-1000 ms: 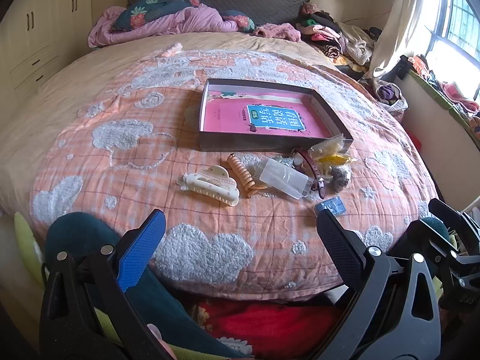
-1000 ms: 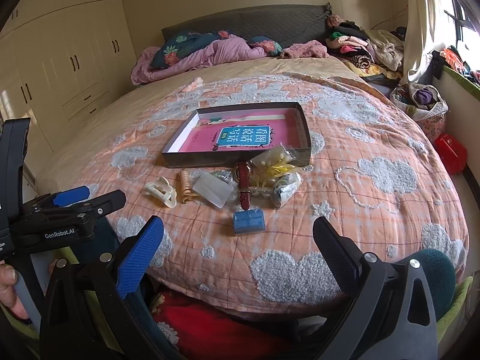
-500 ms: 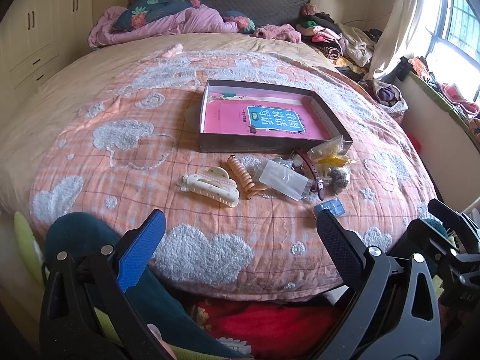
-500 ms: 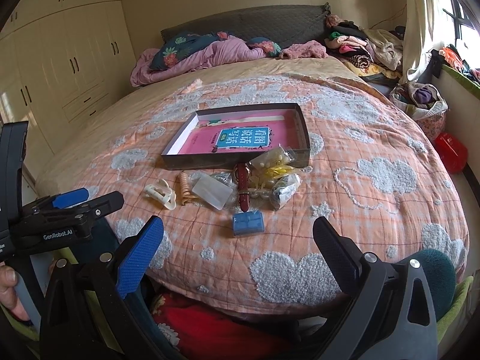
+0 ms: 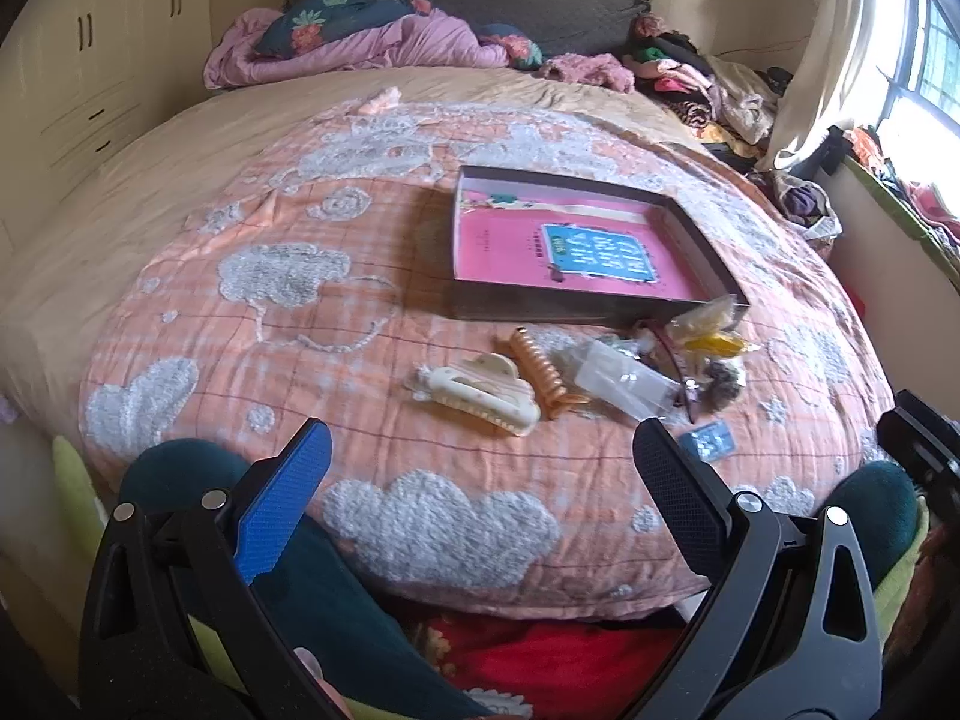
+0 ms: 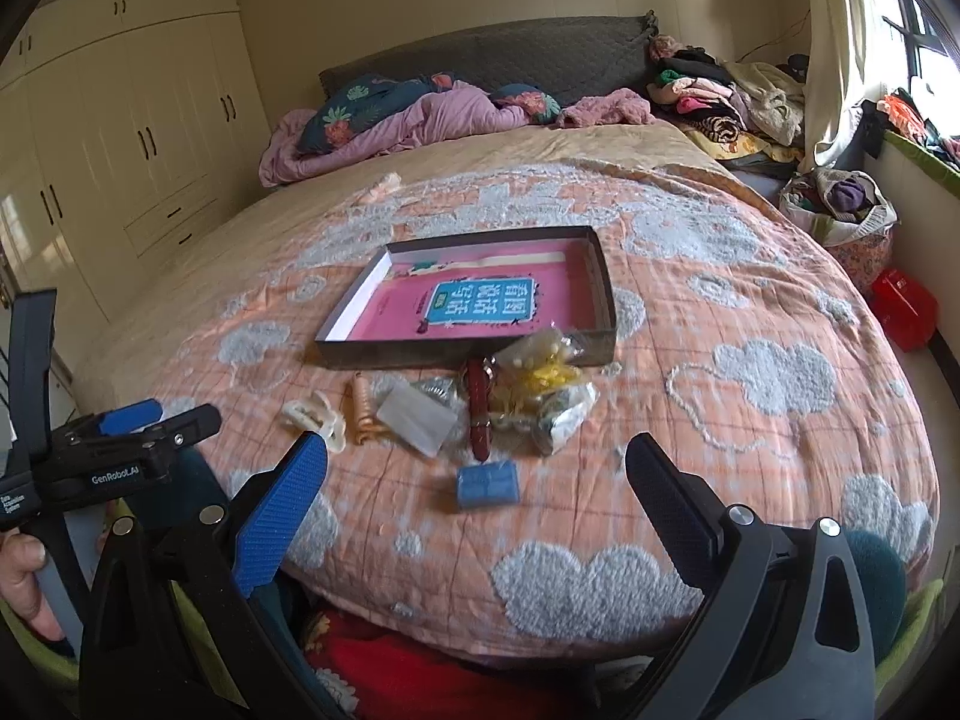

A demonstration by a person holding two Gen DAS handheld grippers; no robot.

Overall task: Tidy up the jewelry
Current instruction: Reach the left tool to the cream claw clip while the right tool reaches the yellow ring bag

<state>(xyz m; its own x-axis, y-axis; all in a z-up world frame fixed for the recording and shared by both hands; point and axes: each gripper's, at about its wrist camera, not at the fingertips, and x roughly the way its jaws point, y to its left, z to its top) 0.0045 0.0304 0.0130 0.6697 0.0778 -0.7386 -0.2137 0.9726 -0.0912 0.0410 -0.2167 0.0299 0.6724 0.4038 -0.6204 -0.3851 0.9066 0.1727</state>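
Jewelry pile [image 6: 480,402] on quilt [image 6: 750,420], touching near wall of shallow box [image 6: 468,351]. Left gripper [image 5: 480,468] and right gripper [image 6: 477,480] both spread wide, empty, above bed edge.

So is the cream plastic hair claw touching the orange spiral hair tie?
Cannot tell. In the left wrist view the claw abuts or overlaps the tie; contact unclear.

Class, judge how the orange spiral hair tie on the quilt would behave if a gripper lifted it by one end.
The orange spiral hair tie is coiled, so it would probably stretch and sag. It looks light. On the soft quilt it seems unlikely to roll.
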